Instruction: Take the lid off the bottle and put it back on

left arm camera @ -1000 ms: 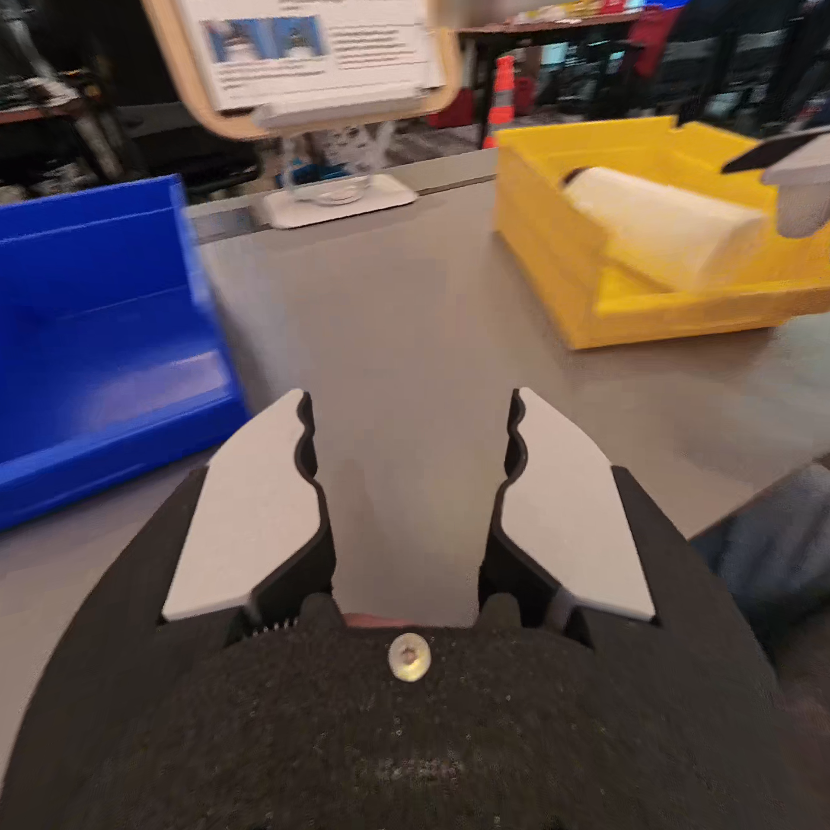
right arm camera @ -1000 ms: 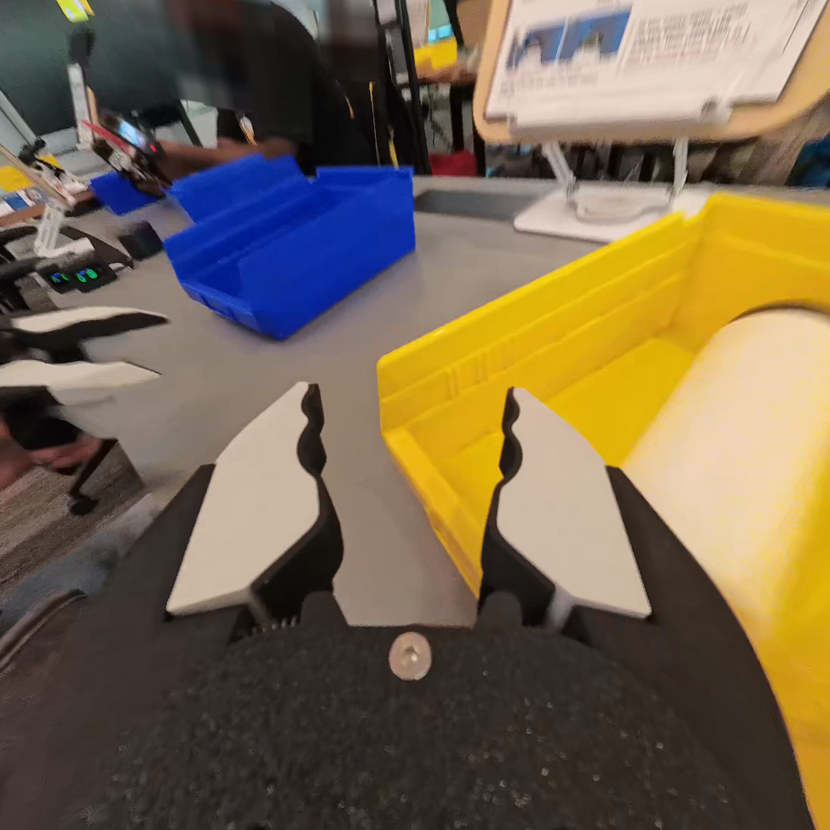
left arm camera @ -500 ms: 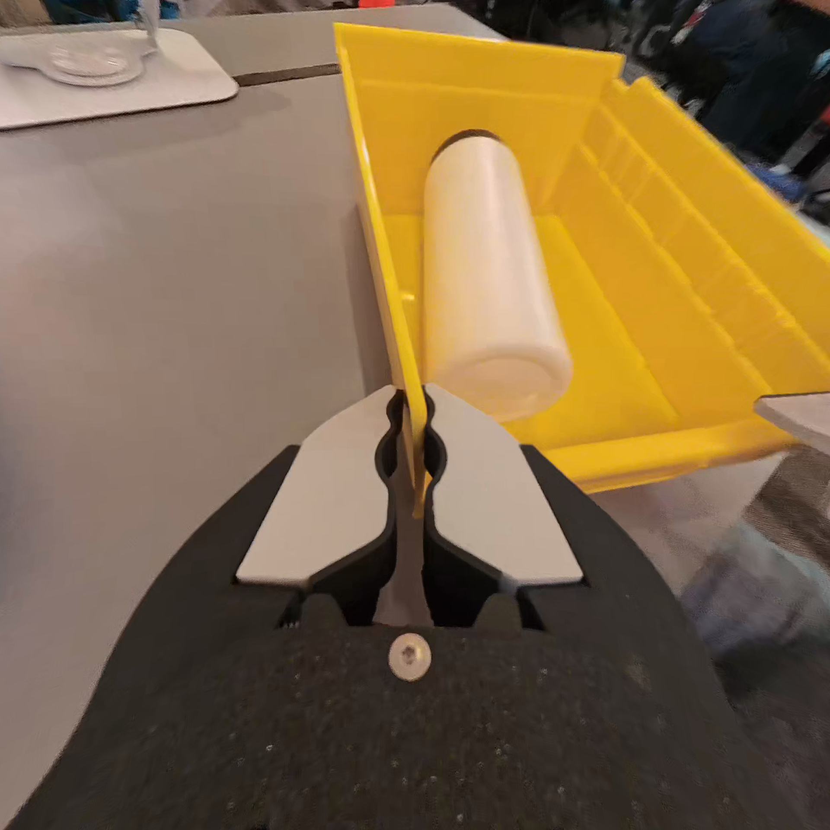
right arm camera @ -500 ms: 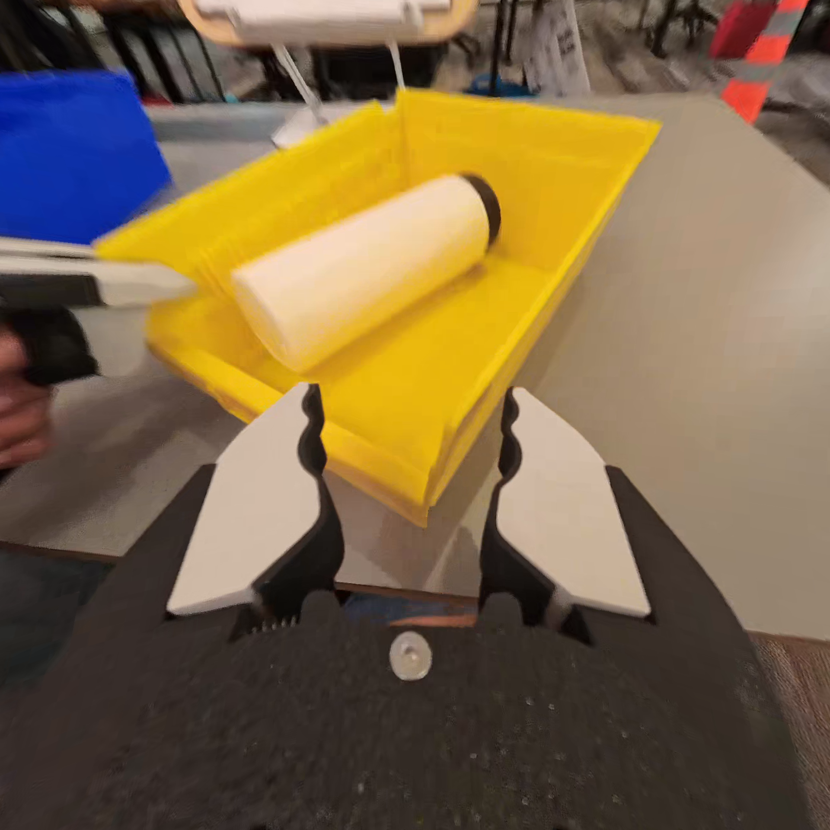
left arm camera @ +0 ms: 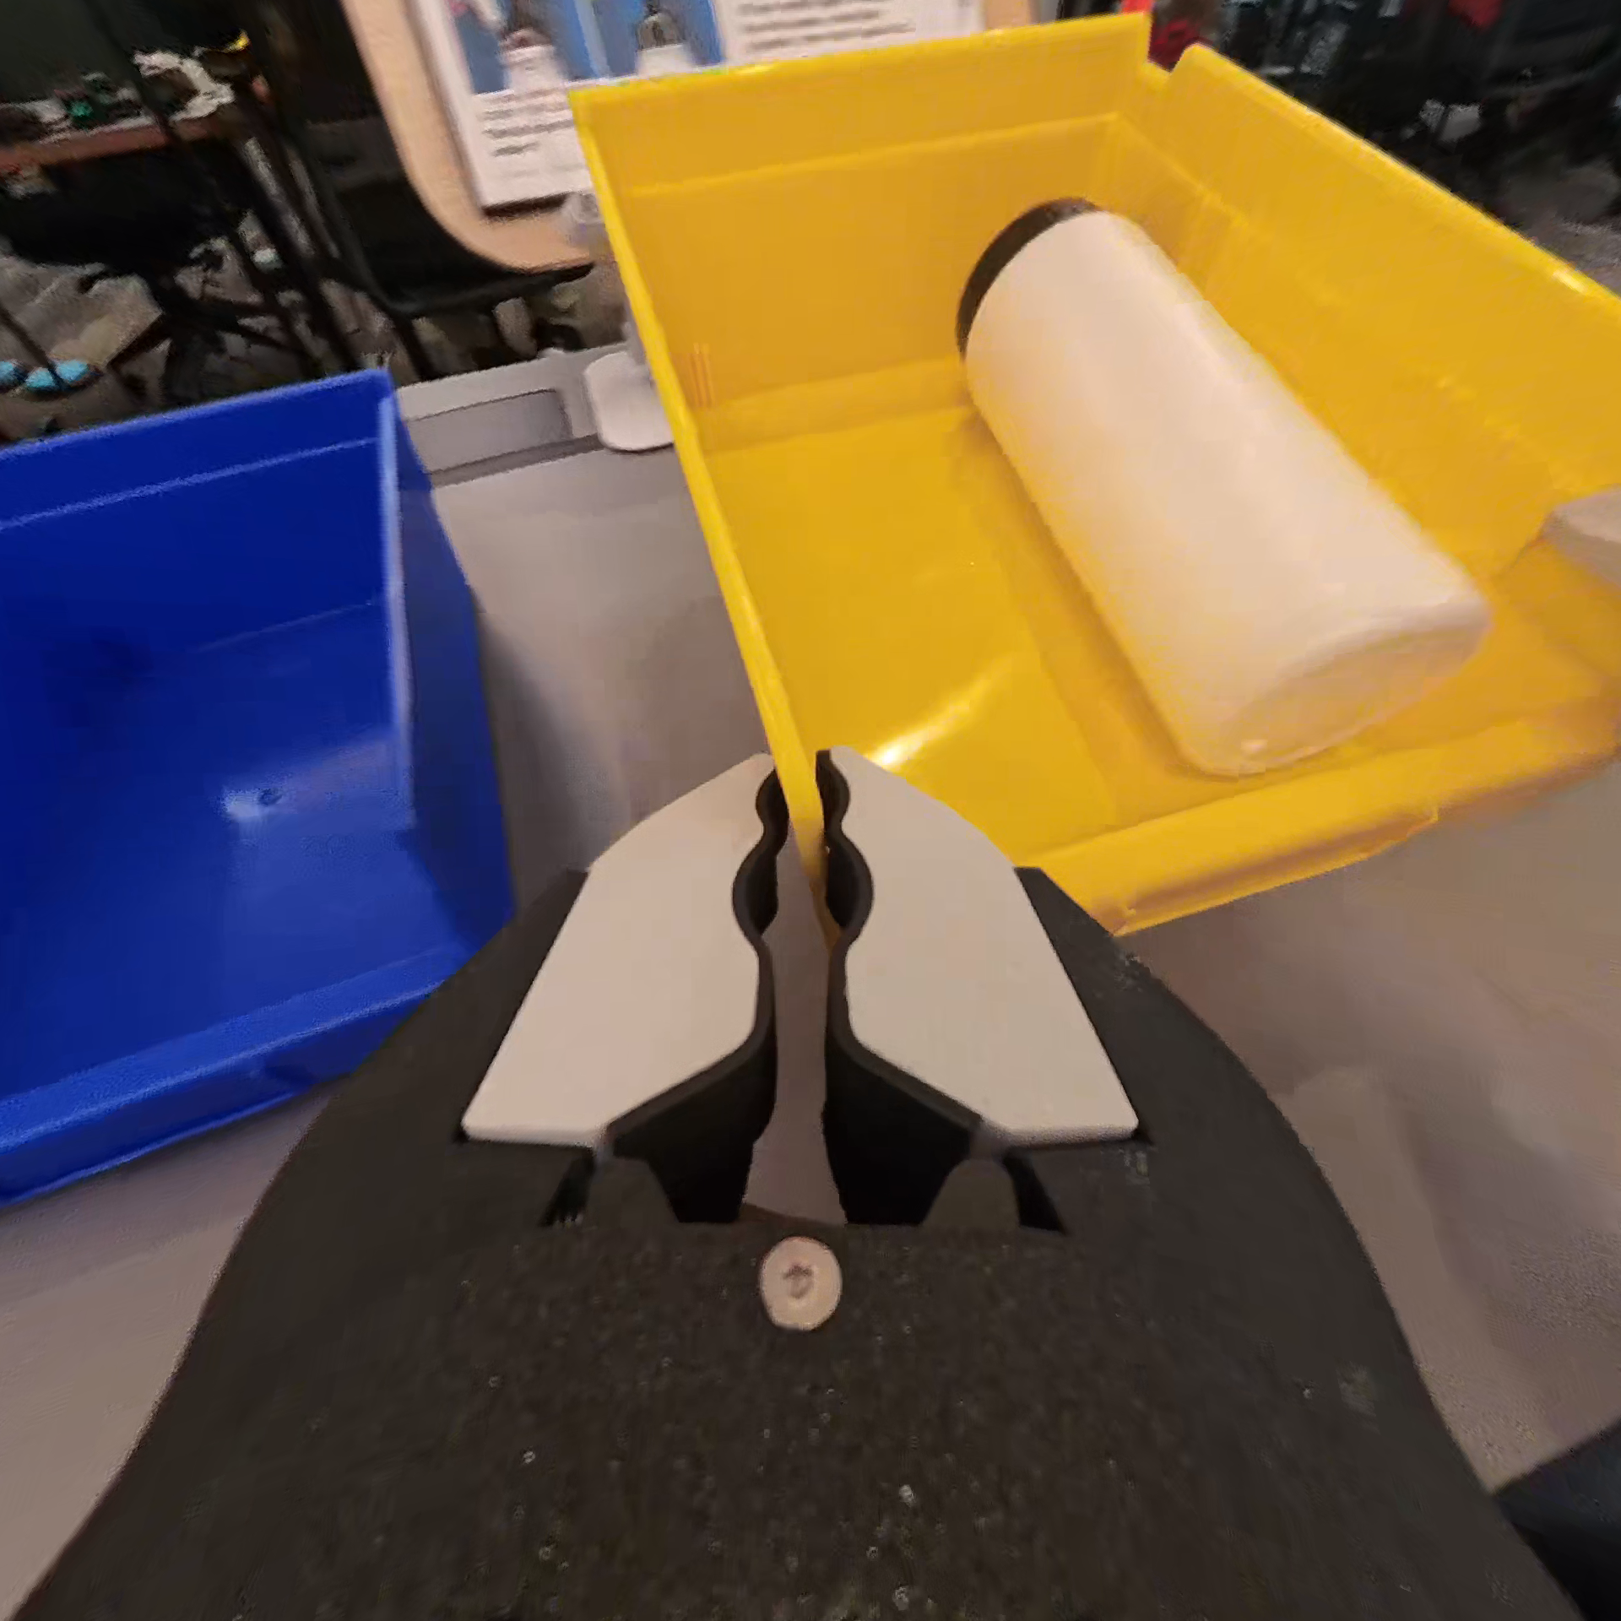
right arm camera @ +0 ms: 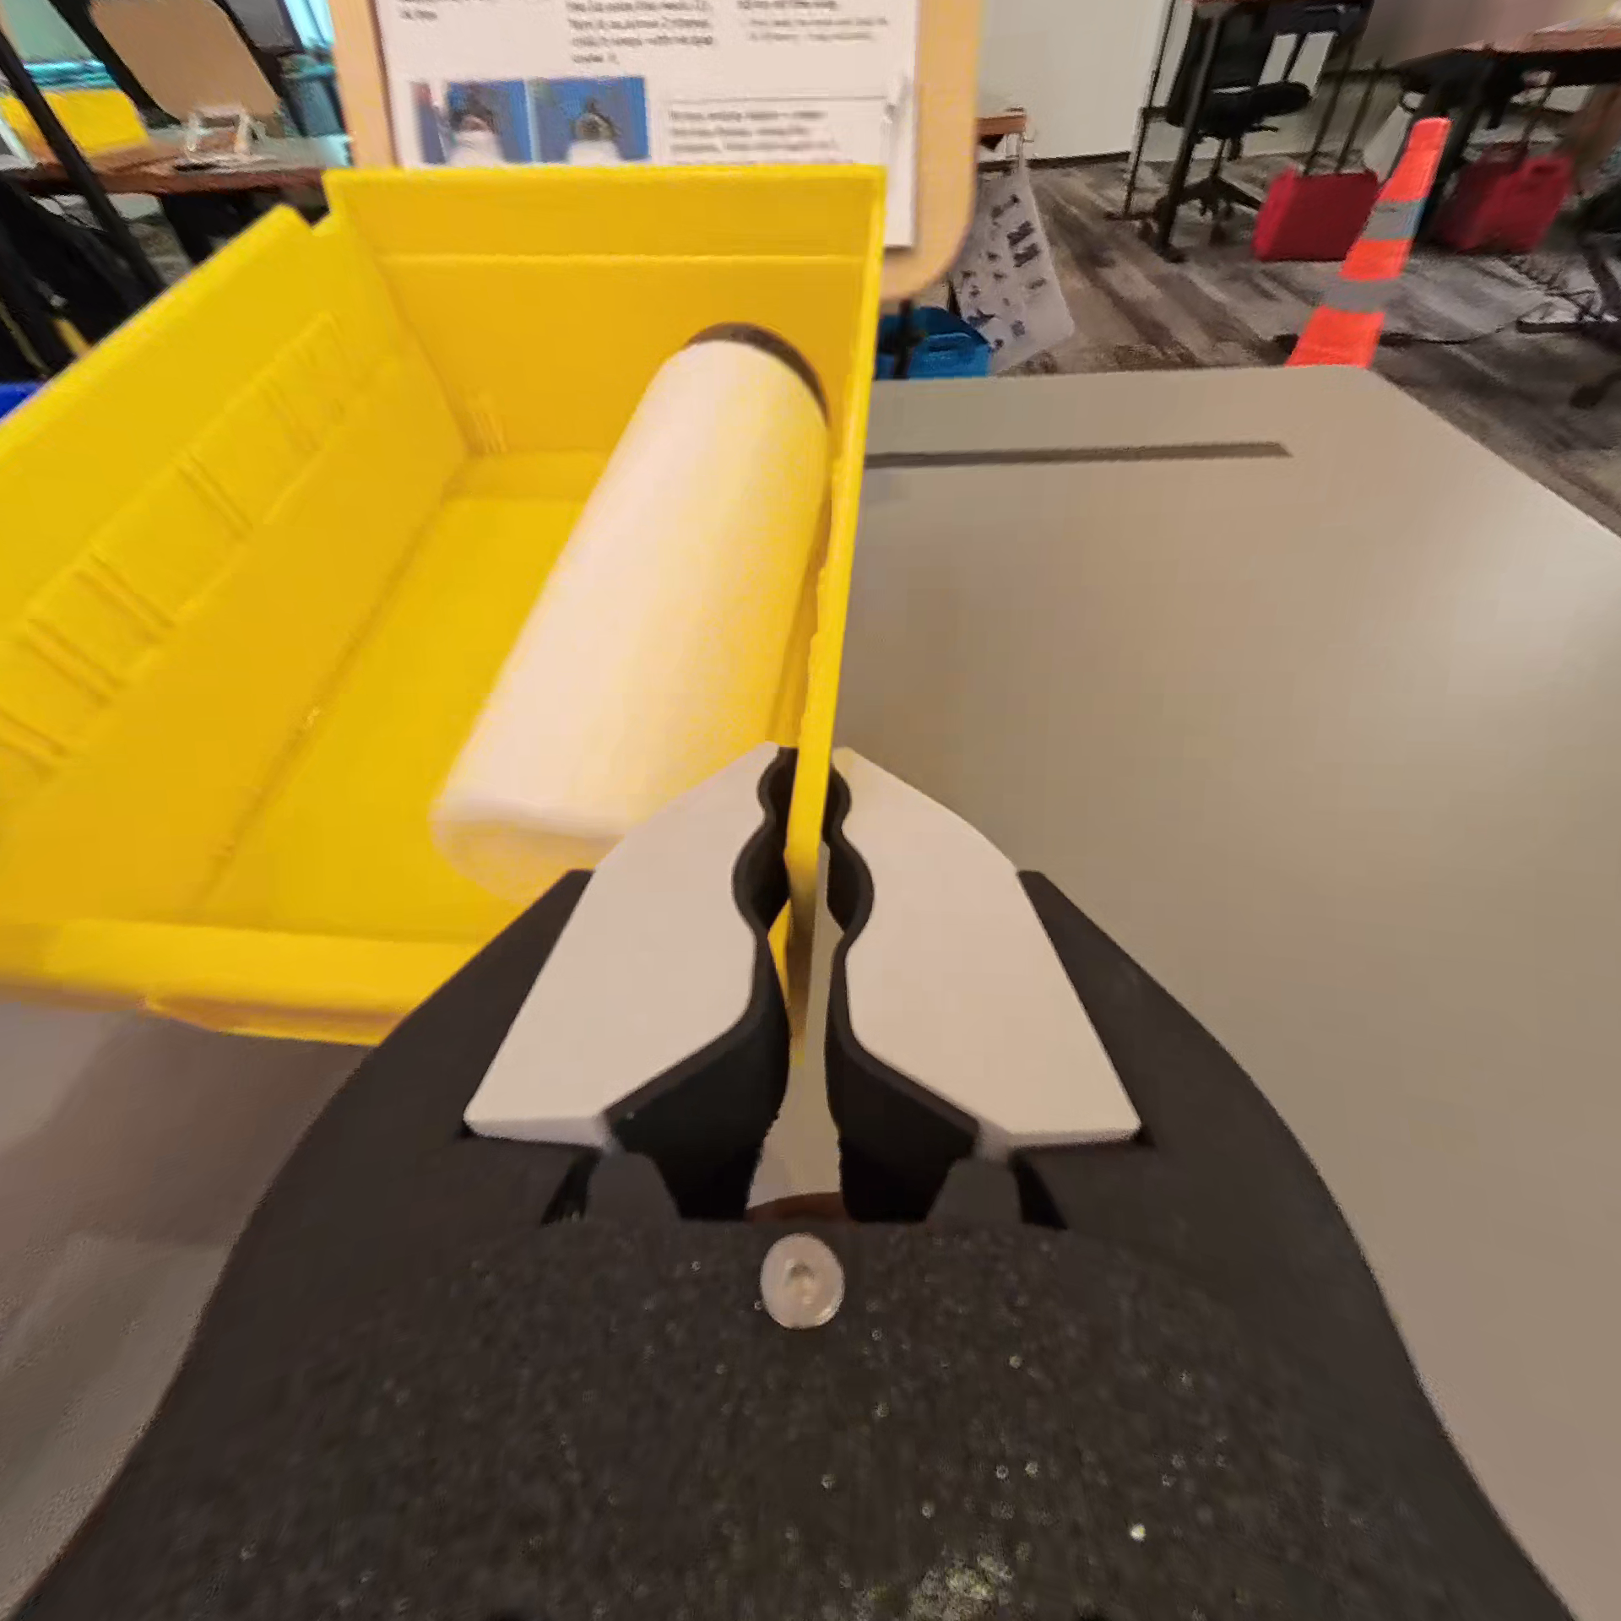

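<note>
Both tongs, left (left arm camera: 796,772) and right (right arm camera: 805,772), pinch the yellow bin's (right arm camera: 219,491) walls over a grey table (right arm camera: 1228,702); chairs behind.

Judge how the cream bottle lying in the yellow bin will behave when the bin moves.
The cream bottle lies on its side, smooth and cylindrical, so it will probably roll. In the right wrist view it rests against the yellow bin wall, which should check it. Its black lid looks seated.

Glossy plastic bin (left arm camera: 877,544) (matt bottle (left arm camera: 1210,544)).
</note>
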`<state>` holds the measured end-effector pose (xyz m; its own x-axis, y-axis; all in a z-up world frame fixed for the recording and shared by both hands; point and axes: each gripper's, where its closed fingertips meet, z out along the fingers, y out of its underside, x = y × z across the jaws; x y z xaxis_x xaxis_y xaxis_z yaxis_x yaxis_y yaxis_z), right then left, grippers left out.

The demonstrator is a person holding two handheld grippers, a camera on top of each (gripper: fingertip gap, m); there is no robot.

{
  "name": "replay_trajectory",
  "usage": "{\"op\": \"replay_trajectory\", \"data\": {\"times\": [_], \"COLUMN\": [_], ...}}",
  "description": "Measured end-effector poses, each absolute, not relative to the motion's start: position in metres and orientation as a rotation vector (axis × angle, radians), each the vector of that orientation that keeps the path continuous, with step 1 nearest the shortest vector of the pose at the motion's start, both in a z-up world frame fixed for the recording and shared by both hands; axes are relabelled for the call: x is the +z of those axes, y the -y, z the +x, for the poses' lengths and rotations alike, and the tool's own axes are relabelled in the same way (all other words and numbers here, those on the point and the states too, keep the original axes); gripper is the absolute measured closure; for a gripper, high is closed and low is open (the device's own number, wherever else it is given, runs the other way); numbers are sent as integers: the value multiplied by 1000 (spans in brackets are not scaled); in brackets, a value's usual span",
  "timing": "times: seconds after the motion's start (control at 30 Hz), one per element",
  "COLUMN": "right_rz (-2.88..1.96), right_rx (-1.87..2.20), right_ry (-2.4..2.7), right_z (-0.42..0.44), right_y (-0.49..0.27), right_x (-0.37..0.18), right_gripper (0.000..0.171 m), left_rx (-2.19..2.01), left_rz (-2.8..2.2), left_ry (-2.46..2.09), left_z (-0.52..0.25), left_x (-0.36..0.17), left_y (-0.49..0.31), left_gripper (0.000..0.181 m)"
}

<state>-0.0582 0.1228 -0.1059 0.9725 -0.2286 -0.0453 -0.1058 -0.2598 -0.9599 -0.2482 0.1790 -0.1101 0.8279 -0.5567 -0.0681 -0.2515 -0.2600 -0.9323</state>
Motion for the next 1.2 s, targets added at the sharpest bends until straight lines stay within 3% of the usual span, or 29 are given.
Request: {"op": "replay_trajectory", "data": {"times": [0.33, 0.47, 0.63, 0.77, 0.87, 1.03, 1.1, 1.13, 1.2], "right_rz": [-1962, -1945, -1863, -1748, -1716, -1681, -1671, -1667, -1662], "right_rx": [-67, 0, 96, 252, 360, 502, 528, 537, 544], "right_ry": [-46, 92, 233, 487, 658, 900, 944, 952, 934], "right_z": [-105, -107, -115, -166, -215, -290, -310, -318, -331], "right_y": [-185, -177, -139, -104, -82, -42, -30, -28, -32], "right_x": [-151, -147, -118, -103, -113, -134, -137, -137, -134], "right_gripper": [165, 143, 132, 132, 132, 133, 133, 133, 133], "left_rx": [-362, -573, -608, -327, -247, -244, -236, -207, -239], "left_rz": [-1986, -1822, -1642, -1813, -1952, -2010, -2078, -2093, -2104], "left_ry": [-521, -493, -131, -48, -86, -127, -126, -112, -130], "left_z": [-293, -303, -413, -501, -517, -509, -508, -512, -511], "left_x": [-156, -110, -59, -95, -122, -137, -151, -155, -157], "left_y": [-208, -183, -181, -217, -239, -291, -304, -307, -304], "left_gripper": [172, 128, 135, 117, 111, 124, 146, 166, 177]}}
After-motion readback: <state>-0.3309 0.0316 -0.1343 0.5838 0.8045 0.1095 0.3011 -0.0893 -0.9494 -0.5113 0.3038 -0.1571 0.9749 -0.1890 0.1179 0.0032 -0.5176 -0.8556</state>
